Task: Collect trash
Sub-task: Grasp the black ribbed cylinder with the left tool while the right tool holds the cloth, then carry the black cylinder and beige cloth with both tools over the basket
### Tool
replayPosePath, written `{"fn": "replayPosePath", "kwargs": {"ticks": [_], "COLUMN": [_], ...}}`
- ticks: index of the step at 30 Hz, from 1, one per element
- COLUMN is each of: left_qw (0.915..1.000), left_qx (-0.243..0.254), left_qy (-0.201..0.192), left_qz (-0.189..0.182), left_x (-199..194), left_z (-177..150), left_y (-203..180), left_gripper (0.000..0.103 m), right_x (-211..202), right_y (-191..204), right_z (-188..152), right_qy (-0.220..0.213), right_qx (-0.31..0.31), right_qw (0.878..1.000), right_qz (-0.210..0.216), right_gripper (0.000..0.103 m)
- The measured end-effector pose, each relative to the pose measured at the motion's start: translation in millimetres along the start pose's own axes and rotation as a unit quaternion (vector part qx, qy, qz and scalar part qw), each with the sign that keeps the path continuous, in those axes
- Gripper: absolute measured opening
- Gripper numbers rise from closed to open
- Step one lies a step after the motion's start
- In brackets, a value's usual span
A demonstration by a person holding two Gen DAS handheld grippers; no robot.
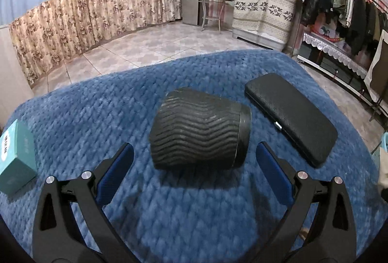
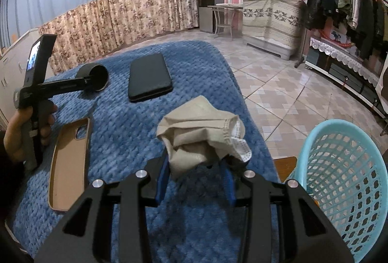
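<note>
A black ribbed paper cup [image 1: 201, 132] lies on its side on the blue quilted cover [image 1: 92, 112]. My left gripper [image 1: 195, 149] is open, its blue pads on either side of the cup's near end and clear of it. In the right wrist view a hand [image 2: 17, 139] holds that left gripper [image 2: 87, 81], whose fingers reach the cup [image 2: 98, 77]. My right gripper [image 2: 196, 163] is shut on a crumpled beige face mask [image 2: 196, 132] with a white inner edge, held above the cover near its right edge. A light blue mesh basket [image 2: 344, 178] stands just to its right.
A black flat case [image 1: 291, 115] lies right of the cup; it also shows as the case [image 2: 149, 77] in the right wrist view. A teal box [image 1: 14, 161] sits at the cover's left edge. A brown phone cover [image 2: 69, 163] lies face up. Beyond are tiled floor, a clothes rack and curtains.
</note>
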State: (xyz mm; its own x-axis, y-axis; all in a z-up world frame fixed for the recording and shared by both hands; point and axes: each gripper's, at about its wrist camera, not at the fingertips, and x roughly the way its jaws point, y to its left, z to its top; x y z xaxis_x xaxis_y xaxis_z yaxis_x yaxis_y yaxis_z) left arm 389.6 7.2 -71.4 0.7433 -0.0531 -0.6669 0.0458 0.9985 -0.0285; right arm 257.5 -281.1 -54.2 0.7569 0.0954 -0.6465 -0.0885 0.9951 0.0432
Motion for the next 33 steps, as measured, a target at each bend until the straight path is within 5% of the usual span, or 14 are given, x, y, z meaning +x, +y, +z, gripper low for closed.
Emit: {"fn": "replayPosePath", "kwargs": {"ticks": [4,15,33], "left_qw": [0.9999,0.9982,0.9847], "left_qx": [0.011,0.037,0.110], "left_qy": [0.002,-0.047,-0.081], "left_qz": [-0.010,0.005,-0.107], "left_x": [3.3,-48.2,-133.1], "left_z": [2.5,1.6,-27.8], "left_y": [-5.1,-34.0,-190.0], "left_gripper": [0.073,0.072,0.072], "right_x": [-0.4,-26.7,-104.7], "right_y": [-3.5,-37.0,-185.0], "right_z": [0.6,1.0,-32.0], "right_qy": [-0.001,-0.030,-0.076], "right_qx": [0.002,0.034,0.157], "right_qw": [1.000,0.999,0.976], "right_qz": [-0.004,-0.022,-0.128], "right_gripper": [0.036,0.032,0.031]}}
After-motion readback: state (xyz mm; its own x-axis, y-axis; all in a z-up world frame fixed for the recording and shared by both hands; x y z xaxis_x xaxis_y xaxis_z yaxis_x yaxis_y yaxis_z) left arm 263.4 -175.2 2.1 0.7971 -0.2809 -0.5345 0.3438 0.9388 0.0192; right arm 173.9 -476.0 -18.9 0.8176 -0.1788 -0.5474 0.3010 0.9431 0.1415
